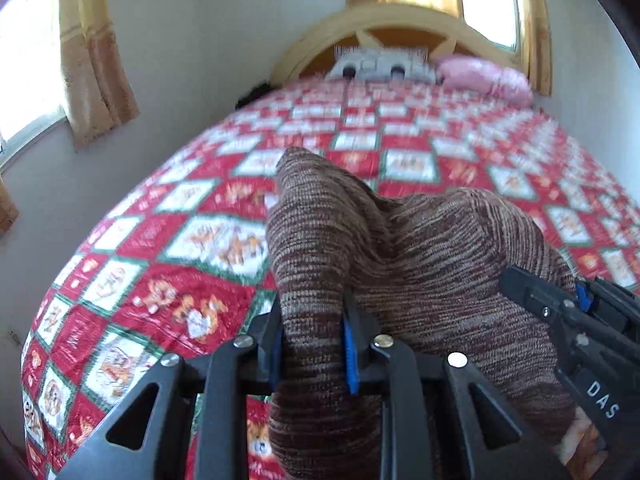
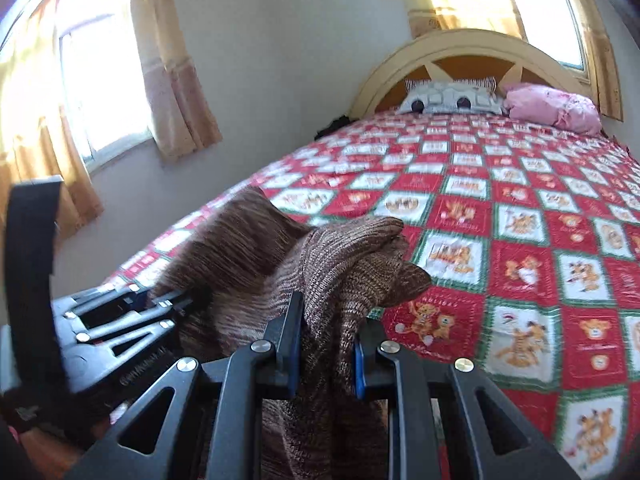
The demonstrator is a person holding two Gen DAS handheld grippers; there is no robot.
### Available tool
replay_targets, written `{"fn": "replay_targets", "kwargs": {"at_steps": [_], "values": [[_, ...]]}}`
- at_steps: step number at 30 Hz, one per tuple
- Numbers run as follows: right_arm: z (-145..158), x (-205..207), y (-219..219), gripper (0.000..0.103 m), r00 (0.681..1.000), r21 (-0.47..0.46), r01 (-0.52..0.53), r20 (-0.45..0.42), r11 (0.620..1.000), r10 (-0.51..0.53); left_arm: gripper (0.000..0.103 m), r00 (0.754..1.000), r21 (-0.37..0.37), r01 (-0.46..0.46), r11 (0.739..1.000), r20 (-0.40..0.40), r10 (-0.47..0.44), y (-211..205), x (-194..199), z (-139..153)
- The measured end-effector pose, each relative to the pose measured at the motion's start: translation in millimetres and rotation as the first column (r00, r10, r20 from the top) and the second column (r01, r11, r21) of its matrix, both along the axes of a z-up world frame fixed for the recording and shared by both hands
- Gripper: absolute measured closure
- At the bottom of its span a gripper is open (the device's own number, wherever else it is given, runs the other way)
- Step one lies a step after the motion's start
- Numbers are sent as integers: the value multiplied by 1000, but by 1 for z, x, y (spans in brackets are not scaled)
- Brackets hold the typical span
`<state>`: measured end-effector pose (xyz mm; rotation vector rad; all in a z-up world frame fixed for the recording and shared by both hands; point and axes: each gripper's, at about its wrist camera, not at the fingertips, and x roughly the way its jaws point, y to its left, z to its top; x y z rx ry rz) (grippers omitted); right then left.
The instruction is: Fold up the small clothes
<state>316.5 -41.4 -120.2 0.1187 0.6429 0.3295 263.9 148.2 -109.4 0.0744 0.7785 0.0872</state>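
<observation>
The bed (image 2: 500, 216) is the landmark: its red-and-white quilt lies flat and bare across the middle and toward the headboard (image 2: 472, 46), so there is free passage over most of it. At the headboard end a grey pillow (image 2: 452, 98) and a pink pillow (image 2: 552, 108) block the way. On the near part of the bed, the bunched brown knit garment (image 2: 320, 272) fills the space — it hangs between both tongs.

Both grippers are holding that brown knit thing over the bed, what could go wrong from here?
1. The brown knit garment is bunched between the left hand-held gripper and the right hand-held gripper, so it may land creased on the bedspread.
2. Each grips a thick wad; layers could slip out.
3. The grippers sit close together and might collide.
</observation>
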Motion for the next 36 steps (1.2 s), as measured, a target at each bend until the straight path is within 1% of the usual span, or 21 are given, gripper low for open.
{"fn": "replay_targets", "kwargs": {"at_steps": [2,4,6,8,9,12,13,14,15,18,20,21,22,25,26,27,28,29,31,33,36], "values": [[-21,12,-1,83,998,-27,11,-58,1000,-13,76,998,5,-23,1000,-52,23,5,8,-17],[-36,18,-8,81,993,-2,22,-116,1000,-22,60,997,-1,-45,999,-60,45,13,7,-25],[-36,17,-23,73,989,76,34,-143,997,-23,56,998,-20,-43,999,-53,42,18,0,-25],[-34,12,-34,58,987,105,56,-159,993,-39,51,999,-39,-25,999,-47,23,24,-12,-19],[-32,5,-42,57,986,132,65,-163,989,-43,45,999,-52,-21,998,-43,19,28,-19,-16],[-26,-21,-63,55,985,220,74,-169,973,-37,33,1000,-160,1,987,-19,-4,42,-48,-5],[-26,-32,-69,49,984,247,79,-173,966,-36,30,1000,-204,13,979,-10,-15,45,-58,-4],[-26,-38,-71,41,984,264,77,-175,961,-30,29,1000,-237,18,971,-9,-21,46,-66,-4],[-27,-47,-72,39,984,284,69,-176,956,-18,27,1000,-268,22,963,-15,-27,46,-72,-6],[-34,-55,-62,38,979,276,35,-203,960,23,25,997,-309,47,950,-37,-61,40,-80,-18],[-40,-60,-54,38,975,258,13,-217,966,45,25,994,-320,14,947,-100,-49,37,-78,-34],[-45,-61,-49,38,972,246,5,-230,969,53,25,991,-349,5,937,-123,-51,37,-77,-40],[-51,-62,-44,38,965,221,6,-256,975,52,25,993,-360,-7,933,-112,-36,37,-79,-43],[-52,-68,-34,42,972,171,-14,-228,985,53,31,994,-358,-1,934,-104,-38,31,-79,-38],[-51,-69,-31,61,971,166,-24,-231,986,63,37,994,-371,0,929,-103,-41,30,-78,-37],[-52,-68,-28,71,967,156,-27,-247,987,66,51,993,-388,1,922,-106,-46,29,-77,-36],[-53,-67,-27,80,962,157,-27,-264,987,68,60,993,-402,-3,915,-113,-47,29,-73,-36],[-53,-67,-27,83,961,170,-23,-269,985,69,62,992,-402,-9,916,-115,-41,29,-72,-35],[-52,-69,-31,85,953,217,-19,-291,976,84,78,992,-400,-9,917,-121,-43,29,-73,-31],[-49,-73,-34,87,945,258,-23,-309,966,105,86,992,-396,2,918,-116,-52,32,-77,-24],[-42,-85,-34,87,938,272,-56,-316,961,144,87,990,-392,14,920,-123,-68,36,-88,-17]]}}
